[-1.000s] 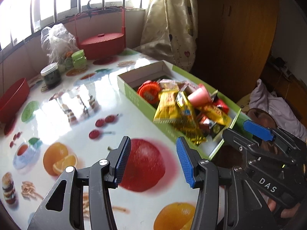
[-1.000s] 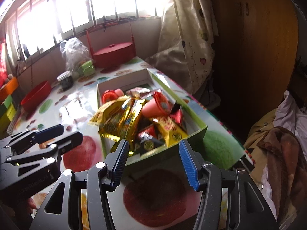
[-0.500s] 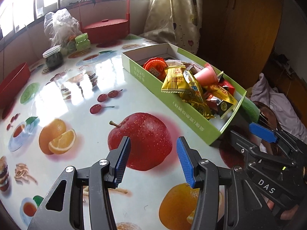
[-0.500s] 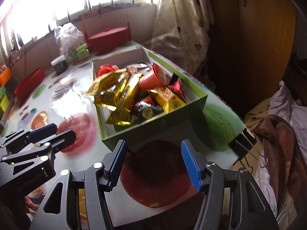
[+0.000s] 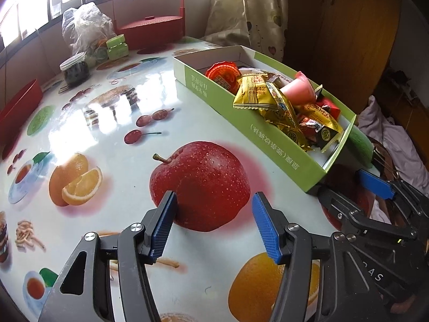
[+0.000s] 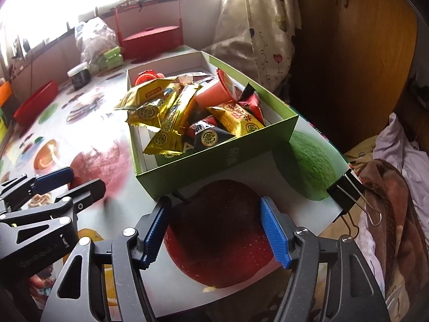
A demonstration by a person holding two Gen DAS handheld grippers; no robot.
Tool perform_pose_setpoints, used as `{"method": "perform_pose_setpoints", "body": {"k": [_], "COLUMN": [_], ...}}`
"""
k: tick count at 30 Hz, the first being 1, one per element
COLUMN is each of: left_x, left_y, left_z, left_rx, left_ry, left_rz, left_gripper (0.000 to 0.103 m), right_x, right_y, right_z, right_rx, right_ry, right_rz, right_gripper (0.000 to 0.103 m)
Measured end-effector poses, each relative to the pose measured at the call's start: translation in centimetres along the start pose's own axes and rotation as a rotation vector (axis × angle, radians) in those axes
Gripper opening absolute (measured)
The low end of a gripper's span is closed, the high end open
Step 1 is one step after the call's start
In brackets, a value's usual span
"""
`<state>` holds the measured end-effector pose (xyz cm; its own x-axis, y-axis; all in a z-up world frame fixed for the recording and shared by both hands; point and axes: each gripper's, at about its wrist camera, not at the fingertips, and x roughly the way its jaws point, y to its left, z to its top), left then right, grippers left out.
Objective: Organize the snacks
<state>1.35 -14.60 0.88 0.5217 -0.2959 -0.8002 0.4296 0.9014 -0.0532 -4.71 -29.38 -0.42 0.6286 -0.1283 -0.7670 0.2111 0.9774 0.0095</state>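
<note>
A green cardboard box (image 5: 270, 145) (image 6: 214, 161) lies on the fruit-print table, heaped with snacks: gold packets (image 6: 158, 112), a pink jelly cup (image 5: 299, 92) (image 6: 211, 95), a red-lidded cup (image 5: 222, 73) and dark wrappers. My left gripper (image 5: 214, 217) hovers over the printed apple, left of the box, its jaws opening with nothing between them. My right gripper (image 6: 214, 220) hangs just short of the box's near end wall, jaws opening too, empty. Each gripper shows at the edge of the other's view.
At the far side stand a red carrying basket (image 5: 150, 29), a plastic bag (image 5: 83, 32), green tubs (image 5: 116, 45) and a dark jar (image 5: 75, 68). A red bowl (image 5: 18, 107) sits at the left edge. A binder clip (image 6: 346, 193) grips the table's right edge; clothes lie beyond.
Both grippers have sunk toward the table and tipped further down, so the box sits higher in view. The jaws of both stand wider apart than before.
</note>
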Motion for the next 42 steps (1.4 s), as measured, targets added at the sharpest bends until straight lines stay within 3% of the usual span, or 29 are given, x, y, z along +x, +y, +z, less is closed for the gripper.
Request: {"method": "perform_pose_setpoints", "body": {"k": [42], "left_x": [-0.08], "left_y": [-0.40], "left_z": [-0.14], "left_rx": [0.011], "left_ry": [-0.020], "left_rz": [0.015], "left_gripper": [0.062], "right_x": [-0.27], "right_y": [-0.72], "right_z": [0.35], "right_rx": [0.008], "right_ry": [-0.021], "right_rz": [-0.008], "right_gripper": [0.069]}}
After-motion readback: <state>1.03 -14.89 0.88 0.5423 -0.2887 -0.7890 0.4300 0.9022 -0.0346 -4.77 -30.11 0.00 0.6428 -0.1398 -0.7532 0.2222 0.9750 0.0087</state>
